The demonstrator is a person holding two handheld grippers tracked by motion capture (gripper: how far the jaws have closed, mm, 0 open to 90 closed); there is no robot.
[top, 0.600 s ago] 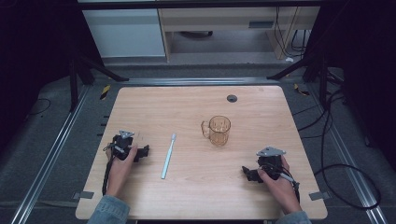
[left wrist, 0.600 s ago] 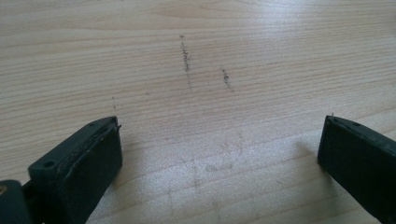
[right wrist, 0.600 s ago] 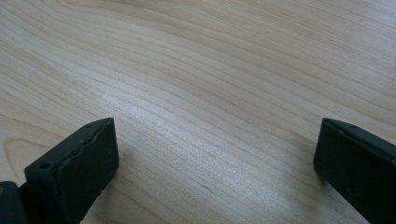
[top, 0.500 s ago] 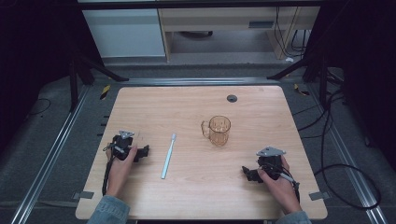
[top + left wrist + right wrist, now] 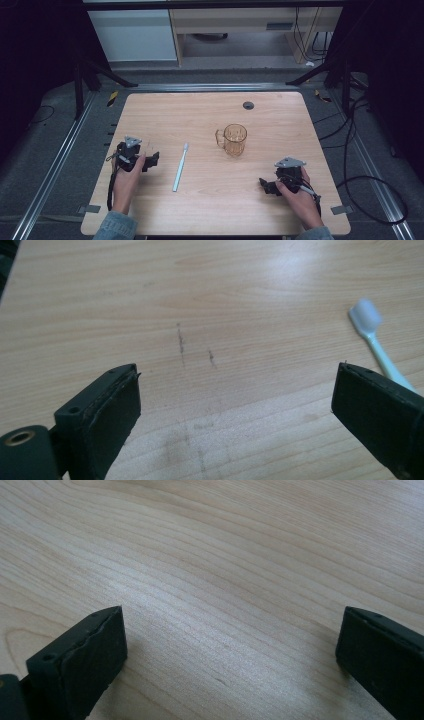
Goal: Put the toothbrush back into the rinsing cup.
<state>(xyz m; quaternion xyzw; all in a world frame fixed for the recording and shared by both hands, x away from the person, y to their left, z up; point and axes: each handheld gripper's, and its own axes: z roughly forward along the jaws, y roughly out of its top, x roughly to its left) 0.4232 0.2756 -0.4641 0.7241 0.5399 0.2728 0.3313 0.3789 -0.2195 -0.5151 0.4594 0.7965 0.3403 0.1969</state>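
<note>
Toothbrush [image 5: 180, 167] lies flat on the surface [image 5: 200, 215], just right of the left claw [image 5: 150, 161], head pointing far, so it looks like the easy first grab. That claw sits low with jaws wide apart, nothing between them, and the brush head [image 5: 365, 315] shows right by one jaw. Right claw [image 5: 264, 185] rests near the right front corner, also spread wide over bare wood. Farther back, the amber mug [image 5: 234, 140] stands upright, handle to the left, well apart from the brush. Plenty of open room all round, edges far off.
</note>
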